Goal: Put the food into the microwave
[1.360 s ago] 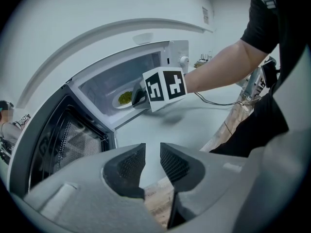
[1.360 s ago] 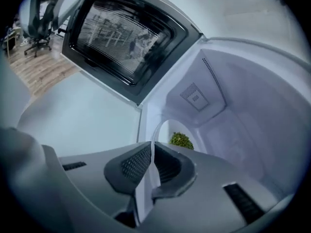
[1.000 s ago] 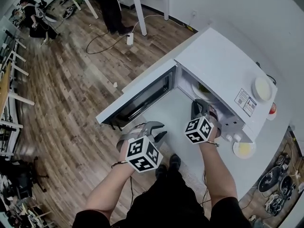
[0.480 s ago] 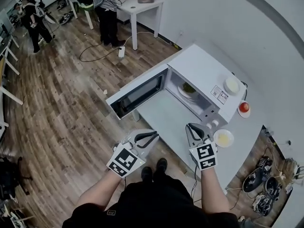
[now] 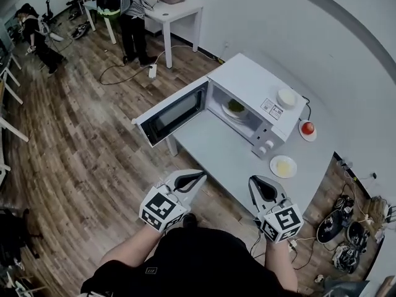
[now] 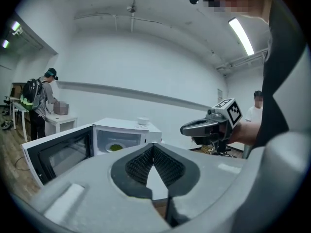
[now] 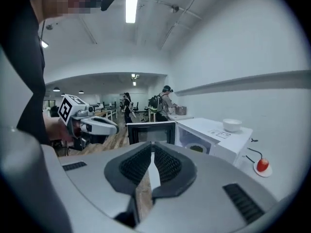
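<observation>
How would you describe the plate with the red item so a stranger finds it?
Find the white microwave on the table. Beside its control side, near the wall, lies a plate. It alone holds something round and red; its neighbour holds yellow food.

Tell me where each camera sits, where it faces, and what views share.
Head view: on the person's head, steeply down at the table and open microwave; forearms, left gripper and right gripper at bottom.
Left gripper view: on the left gripper, along its shut jaws toward the microwave; right gripper at right.
Right gripper view: on the right gripper, along its shut jaws; left gripper at left, microwave at right.
Shared: all three show the microwave with green food inside.
</observation>
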Action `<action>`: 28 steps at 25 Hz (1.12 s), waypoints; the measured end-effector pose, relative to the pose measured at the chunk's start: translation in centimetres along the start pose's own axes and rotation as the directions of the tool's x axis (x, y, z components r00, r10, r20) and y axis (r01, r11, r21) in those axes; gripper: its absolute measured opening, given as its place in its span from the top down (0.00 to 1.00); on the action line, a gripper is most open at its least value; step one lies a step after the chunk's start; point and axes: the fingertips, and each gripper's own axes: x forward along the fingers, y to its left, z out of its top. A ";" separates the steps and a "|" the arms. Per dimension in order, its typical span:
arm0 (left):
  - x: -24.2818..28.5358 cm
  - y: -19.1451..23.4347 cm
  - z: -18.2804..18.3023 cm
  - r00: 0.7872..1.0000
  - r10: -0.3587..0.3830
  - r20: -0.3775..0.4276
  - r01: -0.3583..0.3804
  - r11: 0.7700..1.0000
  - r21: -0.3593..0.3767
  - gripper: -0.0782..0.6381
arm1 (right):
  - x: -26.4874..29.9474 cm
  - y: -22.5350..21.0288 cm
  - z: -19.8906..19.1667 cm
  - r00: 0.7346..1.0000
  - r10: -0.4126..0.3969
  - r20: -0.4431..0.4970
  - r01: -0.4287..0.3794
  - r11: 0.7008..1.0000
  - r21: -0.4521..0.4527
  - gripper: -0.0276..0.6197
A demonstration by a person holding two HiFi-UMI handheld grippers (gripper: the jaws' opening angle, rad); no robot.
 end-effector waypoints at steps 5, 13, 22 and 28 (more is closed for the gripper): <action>1.4 -6.3 1.5 0.999 -0.046 0.018 0.045 0.998 0.034 0.88 | -5.9 1.1 -0.9 0.998 0.029 0.050 -0.032 0.998 0.051 0.91; 3.2 -17.4 3.7 0.996 -0.061 0.066 0.065 0.997 -0.051 0.88 | -15.8 2.3 -2.1 0.967 0.075 0.245 -0.129 0.969 0.210 0.92; 2.5 -22.1 1.7 0.999 -0.014 -0.035 0.017 0.997 0.081 0.88 | -23.2 1.7 -4.5 0.965 -0.042 0.258 -0.011 0.980 0.198 0.94; 2.1 -21.1 2.5 0.999 -0.049 0.020 0.047 0.994 0.095 0.88 | -23.6 2.2 -4.5 0.967 -0.096 0.238 0.049 0.979 0.196 0.94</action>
